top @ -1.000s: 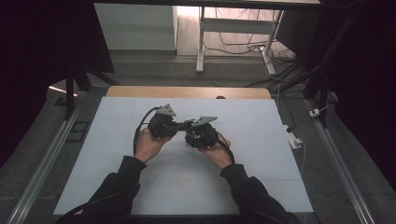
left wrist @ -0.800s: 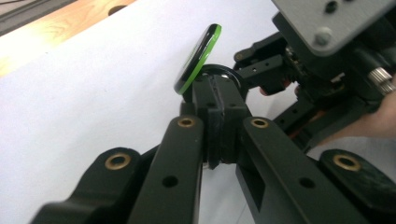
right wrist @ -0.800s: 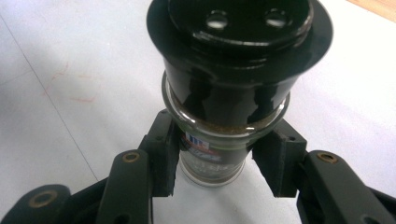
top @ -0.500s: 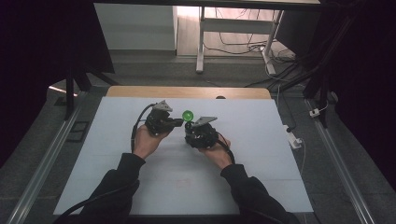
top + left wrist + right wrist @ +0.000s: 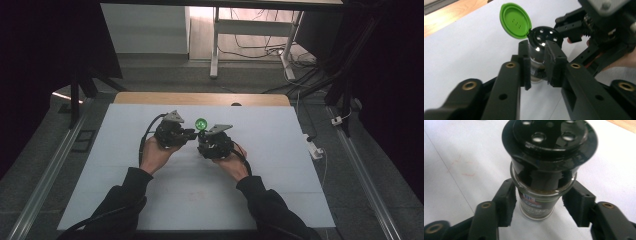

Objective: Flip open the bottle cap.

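1. Left claw (image 5: 536,63): its two black jaws close on the neck of a small jar (image 5: 537,70), one on each side, just below the jar's black cap (image 5: 545,37).
2. Right claw (image 5: 536,202): its jaws stand on either side of the same jar (image 5: 536,205), close to the glass. Whether the pads press on it cannot be told.
3. Jar: upright between the two claws, its base on the worktop. It holds a brown powder and carries a printed label. The black cap (image 5: 549,137) has round holes in its top.
4. Green lid (image 5: 515,20): flipped open and hinged at the cap's edge, standing up on the far side of the left claw. From above it shows as a green disc (image 5: 201,123) between the two claws.
5. From above, the left claw (image 5: 190,134) and right claw (image 5: 202,137) meet near the middle of the worktop, each held in a hand, with dark sleeves (image 5: 125,192) coming in from the near edge.
6. Worktop (image 5: 280,165): a white sheet, with a strip of bare wood (image 5: 200,98) along its far edge.
7. Room: grey floor (image 5: 390,150) beyond, white table legs (image 5: 215,45) and loose cables (image 5: 270,50) farther off, dark at both sides.
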Available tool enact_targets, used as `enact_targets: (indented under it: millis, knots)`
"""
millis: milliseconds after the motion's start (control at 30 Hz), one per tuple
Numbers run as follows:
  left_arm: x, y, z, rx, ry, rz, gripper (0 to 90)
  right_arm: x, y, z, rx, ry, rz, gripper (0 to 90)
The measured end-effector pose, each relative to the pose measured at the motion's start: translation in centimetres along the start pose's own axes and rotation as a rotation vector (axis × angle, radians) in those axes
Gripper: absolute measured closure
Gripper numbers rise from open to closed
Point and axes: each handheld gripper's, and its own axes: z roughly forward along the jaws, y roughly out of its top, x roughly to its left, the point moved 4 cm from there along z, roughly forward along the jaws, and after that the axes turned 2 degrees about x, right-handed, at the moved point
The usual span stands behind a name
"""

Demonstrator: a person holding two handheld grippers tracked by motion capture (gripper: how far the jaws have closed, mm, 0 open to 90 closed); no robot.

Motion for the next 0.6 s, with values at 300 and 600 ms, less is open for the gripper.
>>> enact_targets:
  millis: [300, 600]
  knots:
    - [-0.2, -1.2, -1.2, 0.007, -0.009, -0.022, 53.9, 0.2, -0.2, -0.5, -0.004, 0.033, 0.03, 32.3]
    - [-0.7, -2.6, -2.1, 0.025, -0.033, -0.04, 35.3, 0.8, -0.5, -1.3, 0.018, 0.075, 0.043, 23.5]
